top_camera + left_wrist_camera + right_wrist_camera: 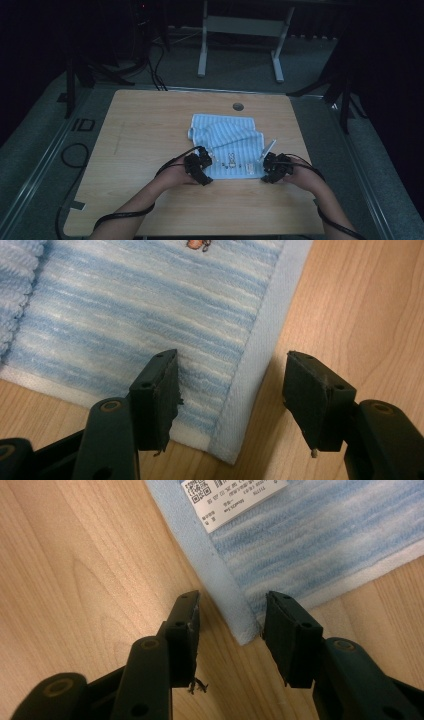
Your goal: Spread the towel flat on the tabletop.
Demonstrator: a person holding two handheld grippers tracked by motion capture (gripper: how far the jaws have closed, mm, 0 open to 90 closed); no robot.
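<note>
A blue-and-white striped towel point(227, 145) lies rumpled on the wooden table point(145, 130), its near edge toward the person. My left gripper point(205, 171) is at the towel's near left corner, my right gripper point(268, 167) at its near right corner. In the left gripper view the towel point(140, 315) has its hemmed corner between the jaws of the left gripper point(232, 395), which stand apart without pressing it. In the right gripper view the right gripper point(230, 630) straddles the other corner of the towel point(310, 545) with gaps on both sides. A white printed label point(232, 497) lies on the cloth.
A round cable hole point(238, 106) sits near the table's far edge. Beyond the table stands a white desk frame point(240, 30). Black cables point(75, 155) lie on the floor at the left. Bare wood surrounds the towel on the left and near side.
</note>
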